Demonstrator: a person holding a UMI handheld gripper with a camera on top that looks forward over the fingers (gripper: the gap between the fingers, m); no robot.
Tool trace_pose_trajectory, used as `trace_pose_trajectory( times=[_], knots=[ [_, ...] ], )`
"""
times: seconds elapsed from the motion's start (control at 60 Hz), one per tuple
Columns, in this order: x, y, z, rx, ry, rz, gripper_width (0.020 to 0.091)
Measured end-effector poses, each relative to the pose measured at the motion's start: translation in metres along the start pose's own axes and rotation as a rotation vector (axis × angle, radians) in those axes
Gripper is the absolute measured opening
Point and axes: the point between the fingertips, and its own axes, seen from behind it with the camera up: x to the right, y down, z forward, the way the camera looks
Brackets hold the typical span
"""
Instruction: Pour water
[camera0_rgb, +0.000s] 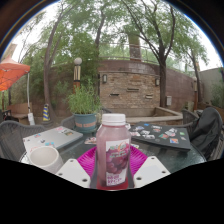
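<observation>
outdoors, the fingers (112, 172) clamp a capped pink bottle (113, 150) above the desk (170, 150); a loose grip or tilting early could miss the white cup (45, 158) just left.

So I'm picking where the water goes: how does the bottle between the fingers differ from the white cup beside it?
The clear plastic bottle with pink label and pink cap stands taller than the white paper cup. The bottle is capped; the cup is open-topped. The bottle stands between the gripper fingers; the cup sits off to their side. Both stand upright on the glass table.
</observation>
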Motion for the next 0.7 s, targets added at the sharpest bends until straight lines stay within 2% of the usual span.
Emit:
trace_pose_trajectory(
  times=[0.183,0.217,0.367,0.7],
  knots=[
    [-0.006,0.015,0.007,-0.027,-0.015,-0.064,0.0438],
    [-0.009,0.011,0.008,-0.013,-0.019,-0.082,0.0436],
    [-0.006,0.017,0.006,-0.038,-0.003,-0.063,0.0512],
    [-0.003,0.018,-0.004,-0.035,-0.031,-0.02,0.055]
  ],
)
